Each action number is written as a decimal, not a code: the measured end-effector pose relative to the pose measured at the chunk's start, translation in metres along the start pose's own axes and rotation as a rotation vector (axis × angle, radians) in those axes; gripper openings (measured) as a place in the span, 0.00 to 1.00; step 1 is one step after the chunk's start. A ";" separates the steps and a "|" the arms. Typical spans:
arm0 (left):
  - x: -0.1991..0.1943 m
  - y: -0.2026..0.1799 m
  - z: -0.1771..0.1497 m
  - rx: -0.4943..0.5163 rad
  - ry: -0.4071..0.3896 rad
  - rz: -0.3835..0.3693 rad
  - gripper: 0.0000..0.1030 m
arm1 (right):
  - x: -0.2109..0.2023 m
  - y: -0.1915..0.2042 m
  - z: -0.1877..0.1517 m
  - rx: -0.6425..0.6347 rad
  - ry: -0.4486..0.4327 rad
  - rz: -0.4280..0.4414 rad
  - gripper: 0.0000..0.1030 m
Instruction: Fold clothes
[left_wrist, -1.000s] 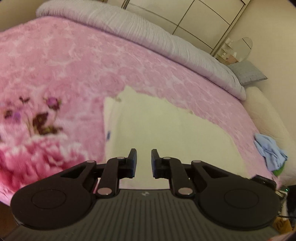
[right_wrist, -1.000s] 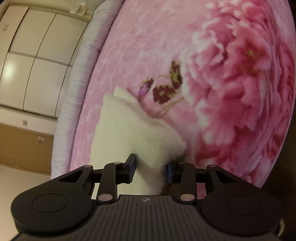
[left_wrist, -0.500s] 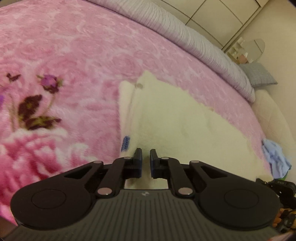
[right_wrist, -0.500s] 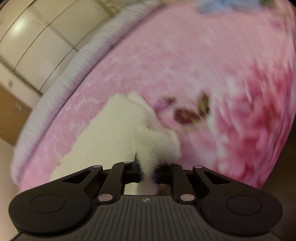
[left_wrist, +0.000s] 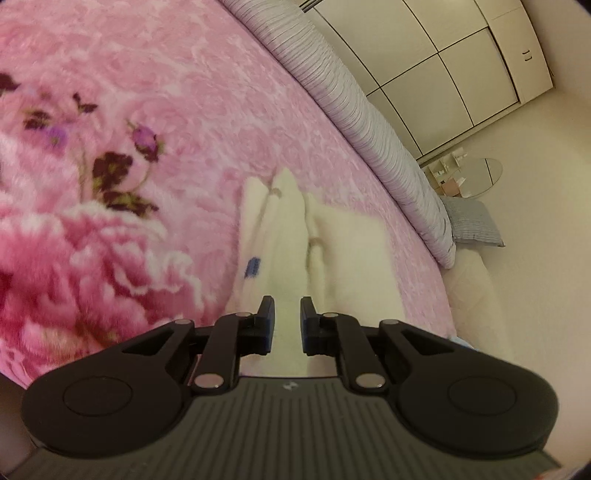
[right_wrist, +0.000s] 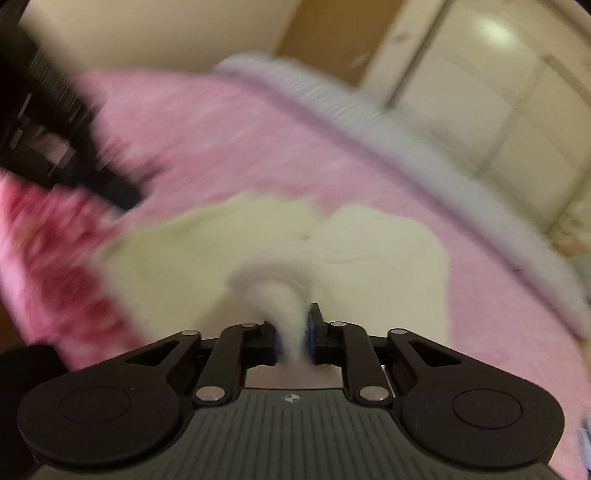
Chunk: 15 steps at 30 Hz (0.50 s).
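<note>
Right wrist view: right gripper (right_wrist: 293, 339) clamped on cream garment (right_wrist: 388, 251), mid-fold. Left gripper (left_wrist: 283, 321) around an edge, contact unclear. Next: lay fold flat ahead, release.

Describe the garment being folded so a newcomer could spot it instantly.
Find the bed's pink floral blanket, edged by a grey striped quilt. On it lies the cream fleece garment, partly folded and pinched by the right hand-held gripper. It is the only pale, patternless fabric there, with a small blue tag.
</note>
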<state>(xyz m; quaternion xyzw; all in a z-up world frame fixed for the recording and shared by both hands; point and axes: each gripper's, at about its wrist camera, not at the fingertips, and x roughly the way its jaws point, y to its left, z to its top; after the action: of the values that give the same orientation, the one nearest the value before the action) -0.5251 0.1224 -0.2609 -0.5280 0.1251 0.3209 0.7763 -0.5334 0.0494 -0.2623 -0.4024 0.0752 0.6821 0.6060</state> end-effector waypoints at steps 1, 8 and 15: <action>-0.002 0.000 0.000 -0.003 -0.001 -0.003 0.10 | 0.002 0.005 -0.002 -0.029 0.000 0.002 0.49; -0.007 -0.004 0.002 -0.046 -0.012 -0.064 0.22 | -0.032 -0.048 -0.002 0.164 -0.040 0.166 0.66; 0.037 -0.009 0.007 -0.159 0.078 -0.157 0.32 | -0.053 -0.184 -0.080 1.006 -0.018 0.160 0.45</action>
<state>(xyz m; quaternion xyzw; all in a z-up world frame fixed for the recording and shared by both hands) -0.4918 0.1403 -0.2711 -0.6083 0.0875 0.2472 0.7491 -0.3370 0.0085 -0.2106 -0.0477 0.4198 0.6090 0.6713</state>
